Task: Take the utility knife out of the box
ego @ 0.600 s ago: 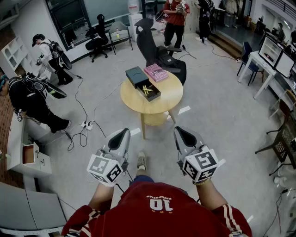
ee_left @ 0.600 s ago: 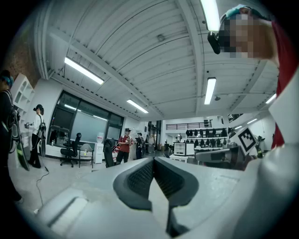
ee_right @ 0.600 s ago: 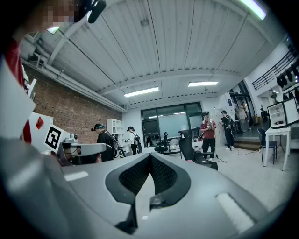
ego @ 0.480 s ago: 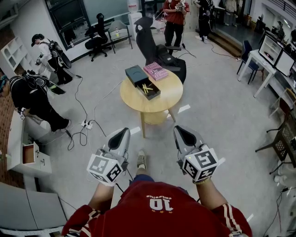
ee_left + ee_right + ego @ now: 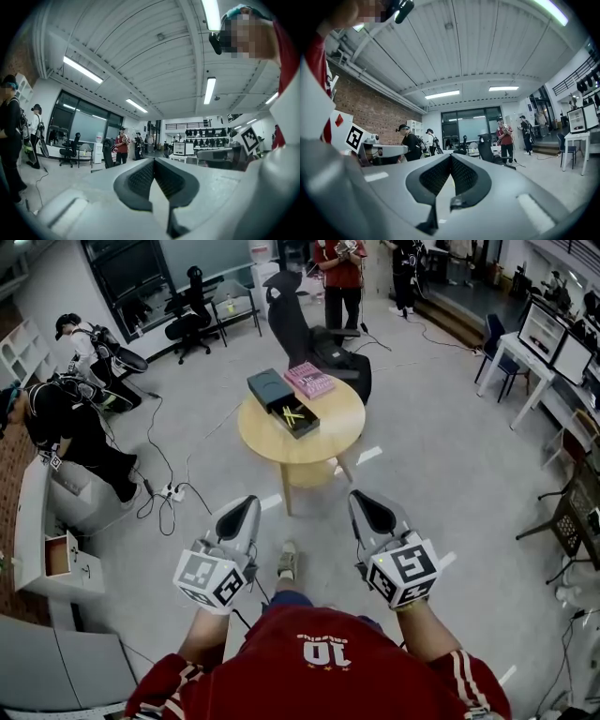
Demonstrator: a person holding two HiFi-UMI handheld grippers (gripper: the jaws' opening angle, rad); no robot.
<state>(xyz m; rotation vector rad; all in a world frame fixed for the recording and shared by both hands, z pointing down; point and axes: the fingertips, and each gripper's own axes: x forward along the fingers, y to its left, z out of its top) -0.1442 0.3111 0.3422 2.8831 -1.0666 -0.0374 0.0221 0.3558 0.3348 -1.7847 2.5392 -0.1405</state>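
The utility knife lies inside the open box on the round wooden tabletop, well apart from the person and across a stretch of bare floor, so nothing can be reached from here. That distance explains how both tools are carried. The left gripper and the right gripper are held out side by side at about waist level, pointing level toward the table, as one would hold them while walking up rather than while working. In the left gripper view the fingers are pressed together with nothing between them. The right gripper view shows the same: its dark ribbed fingers meet and are empty. Keeping them closed looks like a resting carry; they would have to open before taking the knife. The box sits near the far side of the tabletop, just beside a pink book, and the yellow-and-black knife shows in the uncovered part of the box that faces the person, so it can probably be taken from above. A black office chair stands behind the table, away from the near edge.
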